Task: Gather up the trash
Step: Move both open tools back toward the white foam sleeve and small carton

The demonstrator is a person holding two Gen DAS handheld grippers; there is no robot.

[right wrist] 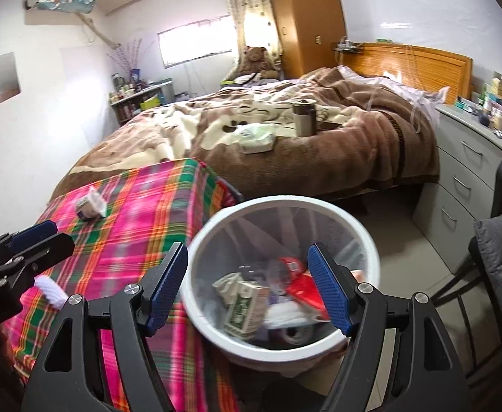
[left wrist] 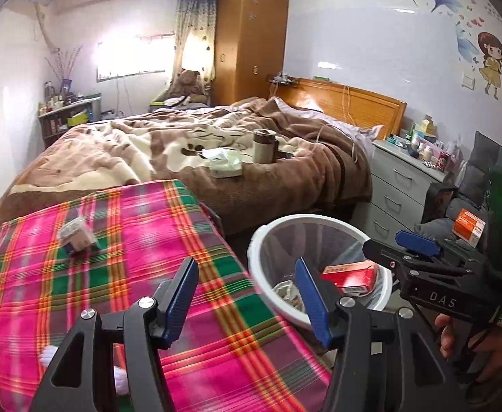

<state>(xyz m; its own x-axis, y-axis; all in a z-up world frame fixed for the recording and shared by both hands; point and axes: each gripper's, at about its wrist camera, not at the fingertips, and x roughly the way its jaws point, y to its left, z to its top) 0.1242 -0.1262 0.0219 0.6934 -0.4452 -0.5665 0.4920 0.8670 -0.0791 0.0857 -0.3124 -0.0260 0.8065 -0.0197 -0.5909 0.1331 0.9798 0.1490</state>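
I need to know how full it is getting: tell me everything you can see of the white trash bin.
The white trash bin is round, with a thick smooth rim, plastic by its look, and a clear liner. It stands upright on the floor against the plaid-covered surface, in front of the bed. At its bottom lie a red box, a green-printed carton and crumpled wrappers; it is mostly empty above them.

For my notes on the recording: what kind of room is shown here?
Most likely a lived-in home bedroom: a bed with a rumpled brown blanket and wooden headboard, a tall wardrobe, and a grey drawer chest crowded with small items.
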